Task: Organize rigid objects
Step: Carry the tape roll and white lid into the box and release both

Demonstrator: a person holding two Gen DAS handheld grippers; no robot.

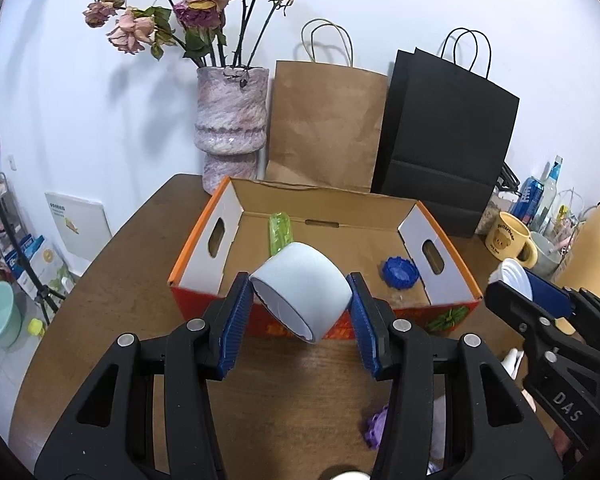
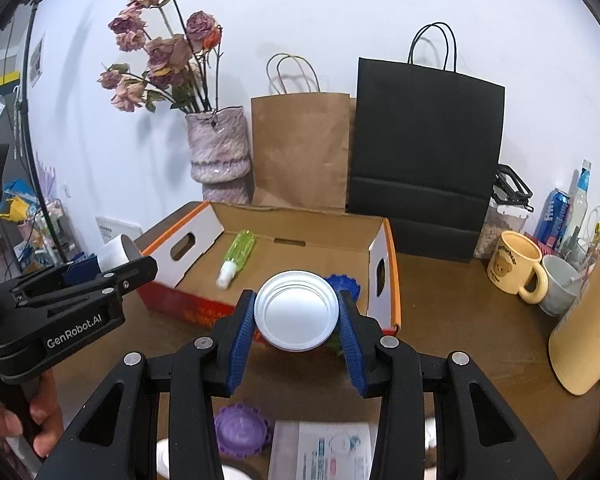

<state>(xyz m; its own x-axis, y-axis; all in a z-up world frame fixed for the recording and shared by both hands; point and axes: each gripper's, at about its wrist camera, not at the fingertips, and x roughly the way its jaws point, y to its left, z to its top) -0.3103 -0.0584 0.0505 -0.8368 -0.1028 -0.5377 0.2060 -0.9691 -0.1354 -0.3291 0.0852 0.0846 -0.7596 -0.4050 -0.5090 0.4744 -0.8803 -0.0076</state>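
The left gripper (image 1: 302, 312) clamps a pale grey cardboard tape roll (image 1: 300, 290) and the right gripper (image 2: 298, 328) a round white plastic lid (image 2: 296, 310), an open orange-rimmed cardboard box (image 1: 204, 220) just ahead of both.

Vase (image 1: 231, 120), paper bags (image 1: 324, 124), perhaps ceramic mugs (image 2: 516, 266)

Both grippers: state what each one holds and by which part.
Left gripper clamps a white tape roll across its two flat ends. Right gripper clamps a white round lid by opposite edges of its rim.
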